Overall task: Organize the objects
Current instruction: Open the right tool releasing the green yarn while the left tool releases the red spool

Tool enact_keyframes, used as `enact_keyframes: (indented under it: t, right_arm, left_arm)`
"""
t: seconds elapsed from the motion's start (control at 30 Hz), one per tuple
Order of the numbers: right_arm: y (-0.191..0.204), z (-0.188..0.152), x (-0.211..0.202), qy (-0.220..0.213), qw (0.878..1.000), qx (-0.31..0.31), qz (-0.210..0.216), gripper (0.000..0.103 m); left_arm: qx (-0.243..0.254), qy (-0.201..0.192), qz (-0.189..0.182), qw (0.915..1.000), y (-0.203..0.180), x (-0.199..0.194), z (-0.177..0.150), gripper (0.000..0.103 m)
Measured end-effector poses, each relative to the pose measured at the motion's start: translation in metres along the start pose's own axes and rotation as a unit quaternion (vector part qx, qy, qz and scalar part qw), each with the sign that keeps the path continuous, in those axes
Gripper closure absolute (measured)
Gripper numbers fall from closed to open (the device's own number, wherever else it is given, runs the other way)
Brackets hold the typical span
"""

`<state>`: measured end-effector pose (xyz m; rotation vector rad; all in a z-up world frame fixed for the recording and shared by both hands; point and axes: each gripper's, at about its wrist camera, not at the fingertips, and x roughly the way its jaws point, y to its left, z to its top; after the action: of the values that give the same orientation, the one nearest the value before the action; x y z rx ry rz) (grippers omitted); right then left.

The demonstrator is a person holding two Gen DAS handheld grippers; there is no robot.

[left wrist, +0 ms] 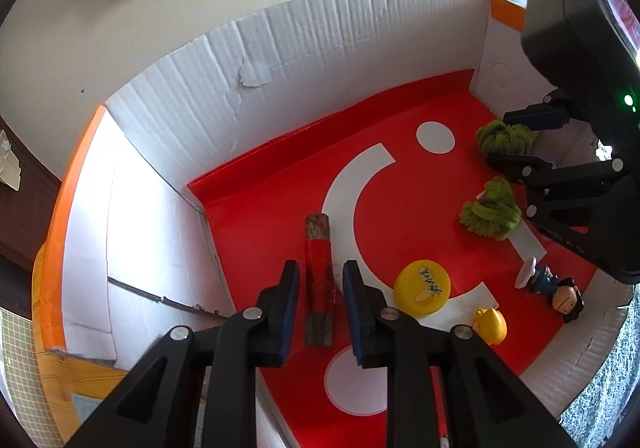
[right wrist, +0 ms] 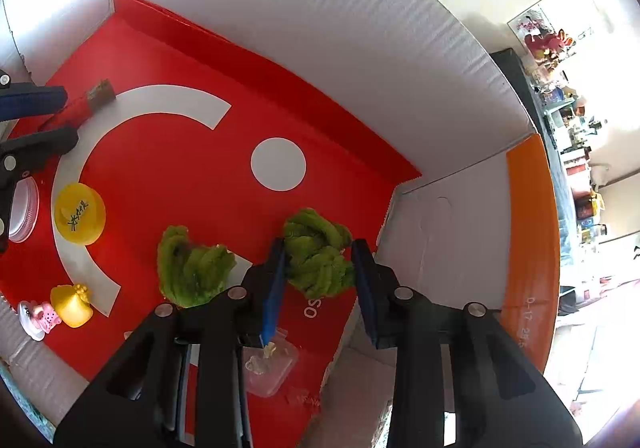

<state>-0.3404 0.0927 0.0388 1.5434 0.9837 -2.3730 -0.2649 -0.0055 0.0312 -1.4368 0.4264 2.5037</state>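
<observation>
A bark-covered stick with a red band [left wrist: 318, 278] lies on the red floor of a white cardboard box [left wrist: 248, 48]. My left gripper [left wrist: 321, 284] is open, one finger on each side of the stick. My right gripper [right wrist: 319, 260] is open around a green yarn bundle [right wrist: 318, 254]; the gripper also shows in the left wrist view [left wrist: 516, 136], with that bundle [left wrist: 503, 137] between its fingers. A second green yarn bundle [right wrist: 192, 272] lies left of it, also seen in the left wrist view [left wrist: 490, 213].
A yellow cap with writing [left wrist: 422, 288], a small yellow toy [left wrist: 490, 324] and a dark-haired figurine [left wrist: 554, 288] lie on the box floor. A pink figurine [right wrist: 38, 314], a white round lid [right wrist: 24, 206] and a clear plastic piece [right wrist: 268, 366] show in the right wrist view. Box walls surround everything.
</observation>
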Motion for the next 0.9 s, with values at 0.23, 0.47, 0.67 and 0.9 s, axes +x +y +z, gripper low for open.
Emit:
enact_keyframes:
  t: [0.23, 0.47, 0.67, 0.9]
  right_arm:
    - [-0.002, 0.002, 0.001, -0.005, 1.0, -0.004, 0.003, 0.059]
    - [-0.002, 0.001, 0.0, -0.006, 1.0, -0.005, 0.004, 0.059]
    - [-0.005, 0.0, -0.006, -0.012, 1.0, -0.004, 0.002, 0.057]
    - [-0.005, -0.001, -0.023, -0.032, 0.999, 0.004, -0.004, 0.051]
  left_arm:
    - [0.0, -0.002, -0.001, 1.0, 0.002, -0.005, -0.007, 0.078]
    - [-0.002, -0.006, -0.002, 1.0, 0.009, -0.012, -0.015, 0.078]
    - [-0.005, -0.015, -0.003, 0.9999, 0.014, -0.025, -0.022, 0.074]
    - [-0.011, -0.031, -0.004, 0.9994, 0.025, -0.038, -0.023, 0.074]
